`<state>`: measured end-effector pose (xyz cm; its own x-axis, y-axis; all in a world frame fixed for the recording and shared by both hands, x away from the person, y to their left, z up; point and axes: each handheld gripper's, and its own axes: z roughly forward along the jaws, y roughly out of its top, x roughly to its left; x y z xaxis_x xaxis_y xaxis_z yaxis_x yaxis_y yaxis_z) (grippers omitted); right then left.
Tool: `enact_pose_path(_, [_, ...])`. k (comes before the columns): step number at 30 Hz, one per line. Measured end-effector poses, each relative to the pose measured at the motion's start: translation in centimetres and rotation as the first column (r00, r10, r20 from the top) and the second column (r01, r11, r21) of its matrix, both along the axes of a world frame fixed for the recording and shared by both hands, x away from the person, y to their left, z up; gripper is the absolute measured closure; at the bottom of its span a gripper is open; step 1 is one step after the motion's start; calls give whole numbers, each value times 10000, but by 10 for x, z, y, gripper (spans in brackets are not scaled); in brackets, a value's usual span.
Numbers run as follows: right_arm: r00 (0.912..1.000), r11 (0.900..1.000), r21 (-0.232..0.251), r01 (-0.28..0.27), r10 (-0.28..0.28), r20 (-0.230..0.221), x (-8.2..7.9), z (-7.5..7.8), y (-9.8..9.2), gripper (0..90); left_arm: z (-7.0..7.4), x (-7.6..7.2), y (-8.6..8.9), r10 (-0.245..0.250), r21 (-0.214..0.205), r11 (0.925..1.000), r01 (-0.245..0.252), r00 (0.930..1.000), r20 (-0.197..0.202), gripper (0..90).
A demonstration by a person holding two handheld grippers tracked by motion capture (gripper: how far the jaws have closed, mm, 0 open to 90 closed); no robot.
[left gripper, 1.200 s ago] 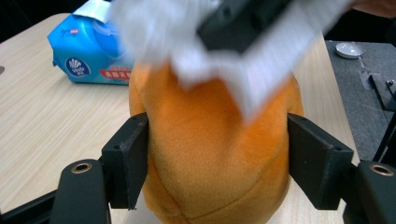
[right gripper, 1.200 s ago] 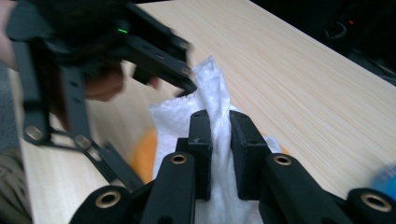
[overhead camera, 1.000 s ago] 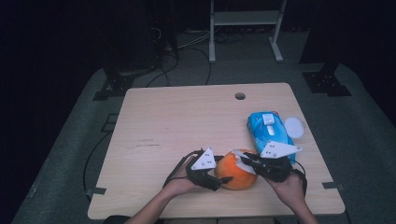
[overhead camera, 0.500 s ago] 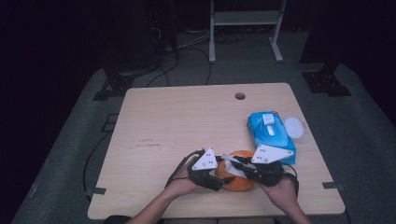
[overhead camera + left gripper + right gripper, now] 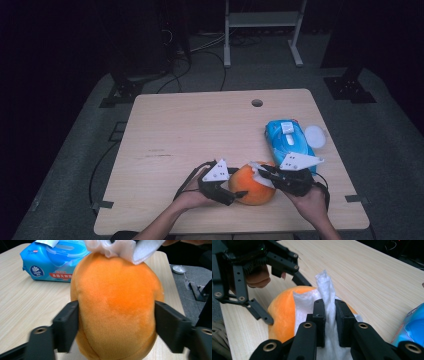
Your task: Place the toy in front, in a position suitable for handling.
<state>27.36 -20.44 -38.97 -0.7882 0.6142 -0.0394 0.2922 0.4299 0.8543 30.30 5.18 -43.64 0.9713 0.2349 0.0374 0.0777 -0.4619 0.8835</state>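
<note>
place: lab / recording studio setup
table: lone light-wood table (image 5: 200,130) with a cable hole (image 5: 257,103), nothing homely on it
floor: grey carpet (image 5: 75,165), cables (image 5: 200,47) trailing, tape marks
surround: black, dark backdrop all round
gear: black stand bases (image 5: 122,92) at both far table corners, white metal frame (image 5: 262,30) behind
rig: a person holding instrumented handheld grippers, cables attached

orange plush toy (image 5: 253,184): round, fuzzy, just beside the blue wipes pack (image 5: 288,141)
white wipe (image 5: 327,305): crumpled, draped on the toy's top
</note>
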Motion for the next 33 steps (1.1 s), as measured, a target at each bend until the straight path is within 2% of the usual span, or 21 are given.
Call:
enact_pose_path(3, [9997,9998,-141,-120,122,194,-2,0,7,788,2,2,-1,46,-373,9993,-59,9994,-347,121])
enact_pose_path(5, [9991,9994,-164,-289,294,300,-3,0,13,785,3,3,-2,59,-407,9991,-73,9994,-350,109])
enact_pose_path(7, [9985,9990,-293,-350,362,409,-5,0,20,781,2,2,-1,39,-325,9995,-47,9997,-244,133])
enact_pose_path(8, [9980,9986,-339,-397,414,485,-6,-1,21,781,1,3,0,82,-292,9995,-88,9998,-206,178])
enact_pose_path(10, [9978,9983,-383,-437,455,487,-6,-1,22,782,0,4,3,75,-199,9998,-80,9997,-241,239])
enact_pose_path(13, [9985,9988,-296,-386,397,387,-4,0,18,783,-2,7,5,155,-75,9998,-157,9995,-293,275])
enact_pose_path(17, [9996,9995,-244,-195,200,210,-1,-3,9,783,-6,12,12,299,-149,9994,-309,9975,-635,287])
enact_pose_path(20, [9998,10000,-18,29,-29,-182,6,-7,-2,783,-8,14,15,319,-178,9993,-334,9964,-791,288])
enact_pose_path(25, [9982,9995,132,285,-278,-536,11,-12,-16,783,-9,16,17,264,-176,9995,-280,9963,-823,287])
enact_pose_path(27, [9985,9996,110,258,-252,-486,10,-12,-14,783,-9,16,18,299,-172,9994,-314,9959,-853,284])
enact_pose_path(33, [9990,9993,135,-356,360,-262,1,-6,2,782,-11,19,23,270,-82,9996,-279,9948,-978,279])
